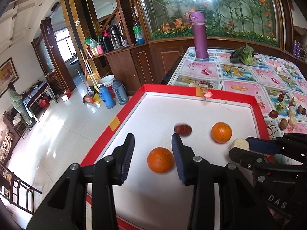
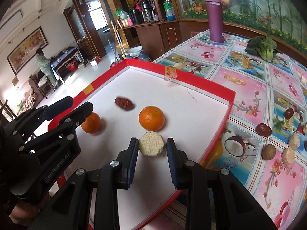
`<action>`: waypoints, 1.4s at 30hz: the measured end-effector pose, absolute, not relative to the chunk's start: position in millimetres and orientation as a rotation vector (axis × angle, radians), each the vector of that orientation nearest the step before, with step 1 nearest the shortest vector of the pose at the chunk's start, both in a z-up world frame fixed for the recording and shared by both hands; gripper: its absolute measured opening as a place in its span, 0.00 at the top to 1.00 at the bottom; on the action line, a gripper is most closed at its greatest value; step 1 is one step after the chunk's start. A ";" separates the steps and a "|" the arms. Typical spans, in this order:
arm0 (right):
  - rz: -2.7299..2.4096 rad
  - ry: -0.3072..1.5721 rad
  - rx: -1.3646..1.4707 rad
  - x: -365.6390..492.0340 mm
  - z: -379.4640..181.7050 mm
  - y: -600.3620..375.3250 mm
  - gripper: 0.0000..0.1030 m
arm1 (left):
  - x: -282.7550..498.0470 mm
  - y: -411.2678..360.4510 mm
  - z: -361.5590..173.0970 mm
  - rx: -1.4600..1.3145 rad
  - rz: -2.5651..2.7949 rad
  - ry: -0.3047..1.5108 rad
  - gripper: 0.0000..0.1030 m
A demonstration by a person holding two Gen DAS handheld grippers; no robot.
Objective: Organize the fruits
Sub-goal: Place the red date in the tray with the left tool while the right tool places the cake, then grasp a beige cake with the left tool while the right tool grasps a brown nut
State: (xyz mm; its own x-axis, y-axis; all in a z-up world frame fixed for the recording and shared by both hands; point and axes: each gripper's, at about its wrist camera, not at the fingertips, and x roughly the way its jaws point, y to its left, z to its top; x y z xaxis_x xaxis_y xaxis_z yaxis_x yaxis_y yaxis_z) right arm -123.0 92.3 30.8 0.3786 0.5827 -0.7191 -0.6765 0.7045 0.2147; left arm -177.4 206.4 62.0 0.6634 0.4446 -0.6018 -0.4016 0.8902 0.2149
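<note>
Flanking tongs: oranges, date, tray rim

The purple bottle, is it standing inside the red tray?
No, the purple bottle stands on the tablecloth, beyond the red tray.

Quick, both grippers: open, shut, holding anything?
Left gripper: open, empty, orange between its jaws.
Right gripper: open around the pale cake, not clamped.
</note>
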 end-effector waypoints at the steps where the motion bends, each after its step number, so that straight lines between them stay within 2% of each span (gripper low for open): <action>1: 0.813 0.861 -0.097 -121.9 33.8 86.9 0.71 | -178.8 204.3 65.6 0.070 0.480 0.688 0.56; 3: 0.818 0.853 -0.061 -119.6 39.4 78.7 0.71 | -181.2 199.2 72.5 0.083 0.486 0.666 0.45; 4: 0.818 0.848 -0.049 -118.4 41.7 75.8 0.71 | -182.9 196.2 76.4 0.091 0.489 0.654 0.44; 13: 0.790 0.796 0.023 -110.2 60.2 42.8 0.71 | -186.9 166.0 103.1 0.144 0.469 0.588 0.43; 27: 0.719 0.752 0.123 -91.6 68.0 -23.3 0.71 | -171.6 126.2 104.1 0.201 0.414 0.607 0.43; 42: 0.349 0.772 0.206 -62.3 43.9 -222.8 0.71 | -136.1 49.8 63.4 0.124 0.042 0.804 0.43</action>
